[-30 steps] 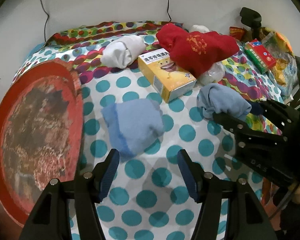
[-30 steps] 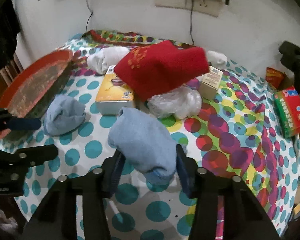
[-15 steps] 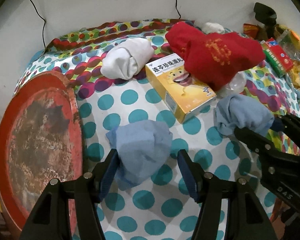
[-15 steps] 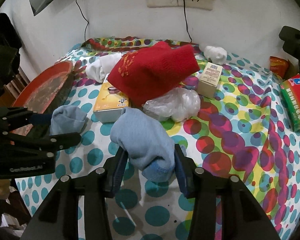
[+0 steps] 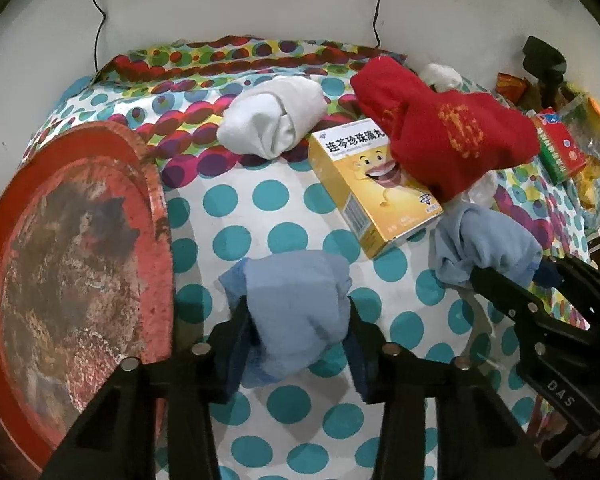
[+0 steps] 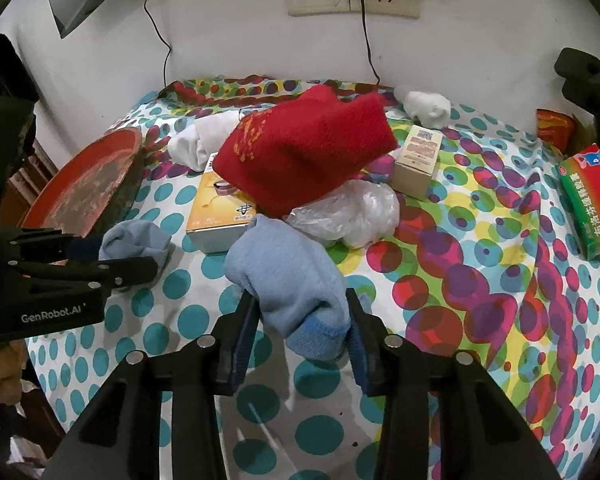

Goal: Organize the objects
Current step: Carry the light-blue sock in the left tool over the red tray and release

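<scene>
Two balled light blue socks are in play on the dotted tablecloth (image 5: 240, 216). One light blue sock (image 5: 296, 296) sits between the pads of my left gripper (image 5: 298, 336), whose jaws are closing and touch it on both sides. It lies next to the red tray (image 5: 152, 200). The other blue sock (image 6: 288, 276) is pinched in my right gripper (image 6: 302, 328), whose jaws are still closing, and its darker cuff hangs down. The left wrist view shows that second sock (image 5: 488, 240) and the right gripper (image 5: 532, 276) at the right.
A yellow medicine box (image 5: 372, 188) lies behind the socks, partly under a red knit cloth (image 5: 452, 140). A rolled white sock (image 5: 272, 120), a plastic bag (image 6: 348, 212), a small beige box (image 6: 418, 160) and a green box (image 6: 588, 200) are also on the table. A wall stands behind.
My left gripper moved forward until the left blue sock sat between its fingers, and the jaws narrowed onto it. The right gripper stayed put and squeezed its sock a little tighter.
</scene>
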Motion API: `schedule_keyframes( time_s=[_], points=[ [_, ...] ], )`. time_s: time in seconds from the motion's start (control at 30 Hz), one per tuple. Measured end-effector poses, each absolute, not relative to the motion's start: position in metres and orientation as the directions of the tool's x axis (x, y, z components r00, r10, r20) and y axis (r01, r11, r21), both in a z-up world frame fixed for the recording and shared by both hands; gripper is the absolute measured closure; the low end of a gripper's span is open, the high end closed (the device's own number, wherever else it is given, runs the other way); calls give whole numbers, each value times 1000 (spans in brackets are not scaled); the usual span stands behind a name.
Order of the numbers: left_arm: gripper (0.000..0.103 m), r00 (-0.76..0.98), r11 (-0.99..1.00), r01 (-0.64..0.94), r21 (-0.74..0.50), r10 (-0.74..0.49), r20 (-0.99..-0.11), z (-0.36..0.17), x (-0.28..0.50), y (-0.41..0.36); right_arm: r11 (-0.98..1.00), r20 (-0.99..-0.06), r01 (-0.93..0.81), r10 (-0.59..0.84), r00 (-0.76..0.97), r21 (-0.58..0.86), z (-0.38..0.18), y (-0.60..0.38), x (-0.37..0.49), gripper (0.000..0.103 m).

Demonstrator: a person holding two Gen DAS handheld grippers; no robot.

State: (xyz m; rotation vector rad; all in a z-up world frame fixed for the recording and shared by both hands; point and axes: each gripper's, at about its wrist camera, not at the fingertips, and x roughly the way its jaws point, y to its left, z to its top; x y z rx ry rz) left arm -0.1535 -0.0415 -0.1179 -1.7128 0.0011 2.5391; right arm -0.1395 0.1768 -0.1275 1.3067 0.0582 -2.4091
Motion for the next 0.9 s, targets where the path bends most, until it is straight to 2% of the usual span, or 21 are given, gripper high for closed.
schedule_keyframes(
  time_s=[0.17,0.47,0.9],
  points=[
    [63,-383,-996,-82,-35,64,-922,-111,-145,-41,-919,-812,361,-331,-481,161,-123,177,-136,70],
    [63,-417,-995,-88,-41,74,-906,-87,-131,-35,-919,-804,359,-334,-492,162,-110,174,-128,70],
    [63,-470,-1000,-22,-13,22,-883,-51,-117,-77,-920,-792,369,-324,-518,135,-91,169,-116,70]
  ],
)
